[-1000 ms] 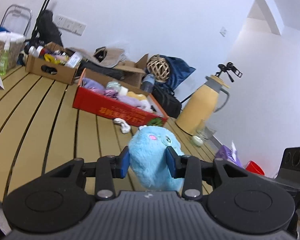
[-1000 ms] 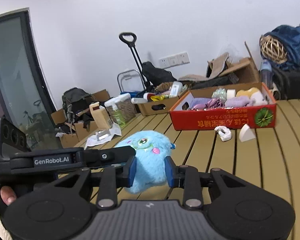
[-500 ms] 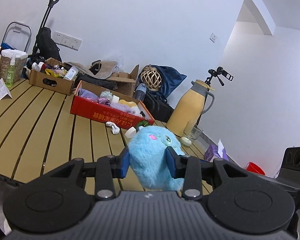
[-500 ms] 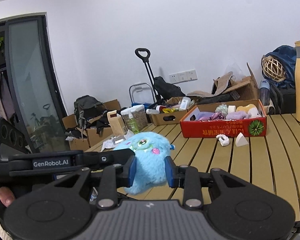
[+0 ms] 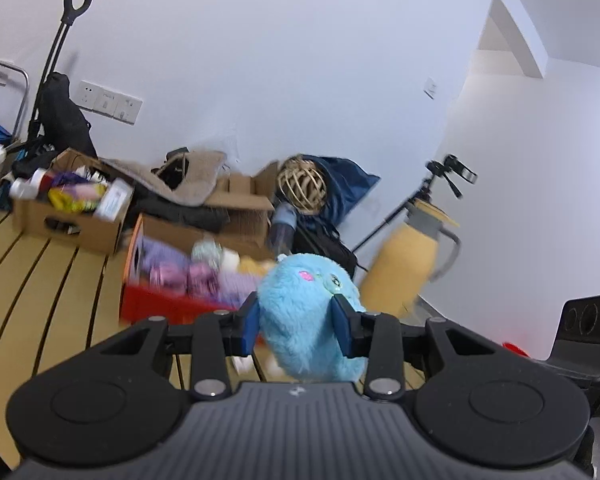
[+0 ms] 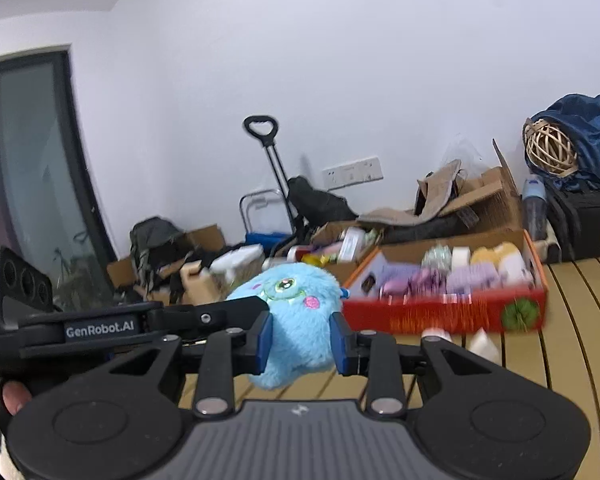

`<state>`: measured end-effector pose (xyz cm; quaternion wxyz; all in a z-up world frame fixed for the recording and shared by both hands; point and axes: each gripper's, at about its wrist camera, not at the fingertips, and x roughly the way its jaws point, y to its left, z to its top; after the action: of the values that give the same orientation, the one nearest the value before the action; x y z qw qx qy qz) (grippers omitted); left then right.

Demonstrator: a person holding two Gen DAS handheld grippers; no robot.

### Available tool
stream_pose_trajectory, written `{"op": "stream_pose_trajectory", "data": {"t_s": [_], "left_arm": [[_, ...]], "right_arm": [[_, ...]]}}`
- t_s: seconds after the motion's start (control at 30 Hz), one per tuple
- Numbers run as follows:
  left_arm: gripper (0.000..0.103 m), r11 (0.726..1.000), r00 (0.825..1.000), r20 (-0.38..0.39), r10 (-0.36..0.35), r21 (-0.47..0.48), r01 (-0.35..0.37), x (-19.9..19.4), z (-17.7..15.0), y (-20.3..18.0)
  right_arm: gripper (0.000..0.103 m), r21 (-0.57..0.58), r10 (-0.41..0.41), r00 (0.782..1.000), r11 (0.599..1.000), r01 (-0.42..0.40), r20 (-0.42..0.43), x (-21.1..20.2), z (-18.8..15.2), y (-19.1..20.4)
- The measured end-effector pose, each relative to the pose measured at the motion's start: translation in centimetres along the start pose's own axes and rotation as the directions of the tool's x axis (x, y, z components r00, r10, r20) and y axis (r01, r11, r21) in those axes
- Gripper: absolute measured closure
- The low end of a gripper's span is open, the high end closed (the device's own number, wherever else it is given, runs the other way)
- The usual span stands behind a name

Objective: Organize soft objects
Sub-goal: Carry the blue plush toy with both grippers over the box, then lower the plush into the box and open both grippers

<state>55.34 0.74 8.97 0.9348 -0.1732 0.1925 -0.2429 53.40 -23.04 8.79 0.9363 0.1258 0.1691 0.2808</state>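
Observation:
A fluffy blue plush monster (image 5: 304, 312) is held in the air between both grippers. My left gripper (image 5: 298, 326) is shut on it, blue pads pressed into its sides. My right gripper (image 6: 300, 340) is shut on the same plush (image 6: 296, 316) from the other side. The left gripper's body (image 6: 140, 324) shows at the left of the right wrist view. A red cardboard box (image 5: 160, 304) holding several soft items stands on the slatted wooden table (image 5: 40, 280), beyond the plush; it also shows in the right wrist view (image 6: 452, 316).
A brown cardboard box (image 5: 72, 220) of bottles sits left of the red box. A yellow thermos (image 5: 404, 268) stands at the right. Small white pieces (image 6: 484, 344) lie in front of the red box. Bags and boxes line the wall.
Both grippers have carried the plush higher and closer to the red box. The background is motion-blurred now. The grips on the plush have not changed.

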Motion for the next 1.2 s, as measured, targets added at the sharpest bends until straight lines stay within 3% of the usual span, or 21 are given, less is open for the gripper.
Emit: {"op": "stream_pose_trajectory", "data": {"t_s": [0.17, 0.3, 0.4, 0.47, 0.5, 0.57, 0.77, 0.83, 0.93, 1.07, 1.2], "left_arm": [[0.066, 0.998, 0.999, -0.044, 0.029, -0.047, -0.031, 7.9, 3.9, 5.0], [0.067, 0.994, 0.989, -0.121, 0.088, -0.054, -0.095, 13.7, 4.4, 9.0], [0.068, 0.983, 0.961, -0.223, 0.162, -0.053, -0.178, 18.6, 3.5, 12.1], [0.070, 0.973, 0.930, -0.294, 0.222, 0.004, -0.231, 21.1, 2.6, 13.2], [0.069, 0.970, 0.921, -0.306, 0.240, 0.040, -0.240, 21.8, 2.1, 13.4], [0.069, 0.967, 0.913, -0.317, 0.256, 0.094, -0.238, 22.2, 1.6, 13.4], [0.068, 0.951, 0.899, -0.326, 0.293, 0.192, -0.241, 22.7, 0.6, 12.3], [0.066, 0.952, 0.896, -0.332, 0.296, 0.174, -0.250, 22.2, 0.8, 11.9], [0.066, 0.949, 0.905, -0.292, 0.309, 0.163, -0.272, 19.5, 2.0, 10.8], [0.063, 0.943, 0.931, -0.196, 0.307, 0.194, -0.270, 13.0, 4.2, 7.6], [0.051, 0.928, 0.945, -0.080, 0.318, 0.232, -0.293, 5.5, 4.7, 4.4]], "right_arm": [[0.073, 0.067, 0.011, 0.999, 0.998, -0.009, -0.035, 9.2, 5.3, -5.0], [0.073, 0.126, 0.015, 0.991, 0.992, 0.002, -0.134, 17.2, 6.3, -9.2], [0.073, 0.127, -0.010, 0.972, 0.991, 0.041, -0.234, 23.3, 5.2, -11.6], [0.075, 0.123, -0.034, 0.955, 0.990, 0.073, -0.294, 26.4, 4.0, -12.8], [0.082, 0.129, -0.030, 0.942, 0.989, 0.077, -0.333, 27.9, 3.2, -13.4], [0.083, 0.128, -0.045, 0.920, 0.986, 0.102, -0.389, 29.3, 1.9, -13.9], [0.081, 0.094, -0.081, 0.897, 0.986, 0.134, -0.434, 29.8, 0.3, -14.2], [0.081, 0.086, -0.085, 0.897, 0.987, 0.135, -0.435, 29.1, 0.6, -14.3], [0.078, 0.054, -0.110, 0.919, 0.989, 0.140, -0.379, 25.6, 2.4, -13.6], [0.068, -0.042, -0.140, 0.948, 0.990, 0.133, -0.287, 18.8, 6.1, -11.4], [0.060, -0.111, -0.176, 0.962, 0.982, 0.156, -0.208, 11.8, 8.3, -9.2]]}}
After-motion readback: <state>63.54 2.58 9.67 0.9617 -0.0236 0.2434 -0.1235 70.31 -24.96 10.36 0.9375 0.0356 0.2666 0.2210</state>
